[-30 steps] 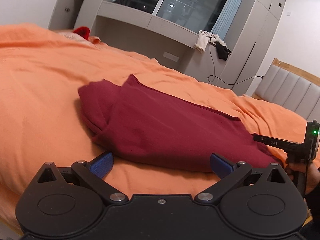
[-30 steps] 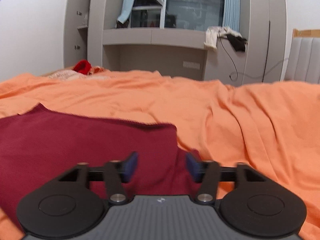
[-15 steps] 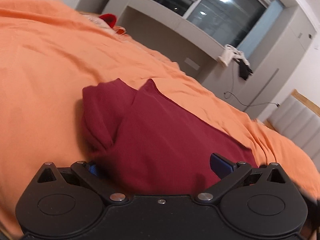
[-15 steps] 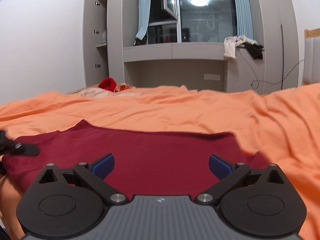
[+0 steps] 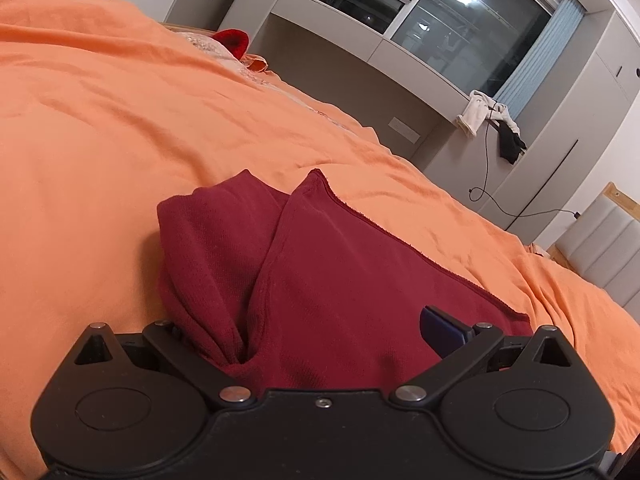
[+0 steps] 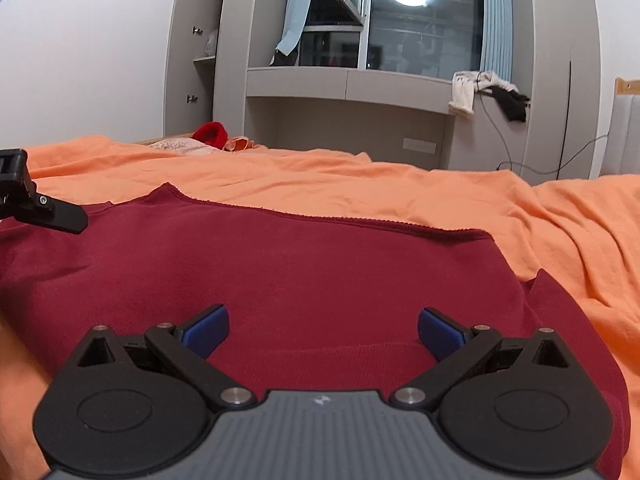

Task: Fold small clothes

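A dark red garment [image 6: 280,280] lies folded on the orange bedspread [image 6: 400,184], filling the lower middle of both views. The right gripper [image 6: 323,330] has just spread its jaws wide, nothing pinched. The left gripper [image 5: 304,332] stands open over the cloth's bunched edge.

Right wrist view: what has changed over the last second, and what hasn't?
The right gripper has just been opening: its blue pads, narrow around the dark red knit garment edge a second ago, now stand wide, pressing on nothing. It shifted left over the garment. The left gripper pushed closer, and cloth now hides its left pad. The garment stays folded on the orange bedspread.
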A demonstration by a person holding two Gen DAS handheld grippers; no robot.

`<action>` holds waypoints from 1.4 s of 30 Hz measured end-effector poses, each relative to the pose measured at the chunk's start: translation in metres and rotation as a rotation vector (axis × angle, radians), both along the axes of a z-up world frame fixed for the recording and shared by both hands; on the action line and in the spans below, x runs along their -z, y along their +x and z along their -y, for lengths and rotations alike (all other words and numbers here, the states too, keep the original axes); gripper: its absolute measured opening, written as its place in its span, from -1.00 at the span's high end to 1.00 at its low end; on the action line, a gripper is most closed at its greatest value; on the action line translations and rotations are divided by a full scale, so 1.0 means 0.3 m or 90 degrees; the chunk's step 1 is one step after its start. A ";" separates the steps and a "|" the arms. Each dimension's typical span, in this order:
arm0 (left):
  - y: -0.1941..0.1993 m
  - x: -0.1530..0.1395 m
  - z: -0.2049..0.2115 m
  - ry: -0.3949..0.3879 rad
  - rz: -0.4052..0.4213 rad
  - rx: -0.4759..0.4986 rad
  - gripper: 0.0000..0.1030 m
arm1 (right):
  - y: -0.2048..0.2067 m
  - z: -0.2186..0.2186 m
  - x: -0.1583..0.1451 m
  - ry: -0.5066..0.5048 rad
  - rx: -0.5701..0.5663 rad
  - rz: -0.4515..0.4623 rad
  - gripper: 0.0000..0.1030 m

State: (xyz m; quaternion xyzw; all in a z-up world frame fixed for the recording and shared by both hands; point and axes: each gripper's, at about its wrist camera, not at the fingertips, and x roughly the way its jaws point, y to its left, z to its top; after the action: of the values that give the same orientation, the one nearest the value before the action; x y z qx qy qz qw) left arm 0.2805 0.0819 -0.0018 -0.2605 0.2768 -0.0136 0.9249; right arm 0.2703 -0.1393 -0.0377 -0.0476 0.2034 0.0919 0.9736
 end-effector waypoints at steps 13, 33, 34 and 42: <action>-0.002 0.004 0.027 0.027 0.000 0.007 -0.99 | -0.014 -0.013 0.013 -0.020 0.002 0.023 -1.00; -0.003 0.016 0.036 0.047 0.004 0.006 -0.99 | -0.051 -0.026 0.037 -0.014 -0.060 0.058 -1.00; -0.003 0.016 0.036 0.047 0.005 0.005 -0.99 | -0.053 -0.027 0.038 -0.013 -0.060 0.059 -1.00; -0.024 0.028 0.073 0.067 0.019 -0.036 -0.85 | -0.047 0.011 -0.002 0.003 -0.077 0.003 -1.00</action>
State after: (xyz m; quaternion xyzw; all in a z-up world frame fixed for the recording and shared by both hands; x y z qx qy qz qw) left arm 0.2732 0.0600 -0.0101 -0.2187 0.2556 0.0234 0.9414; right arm 0.2562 -0.1425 -0.0371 -0.0577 0.1973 0.1508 0.9670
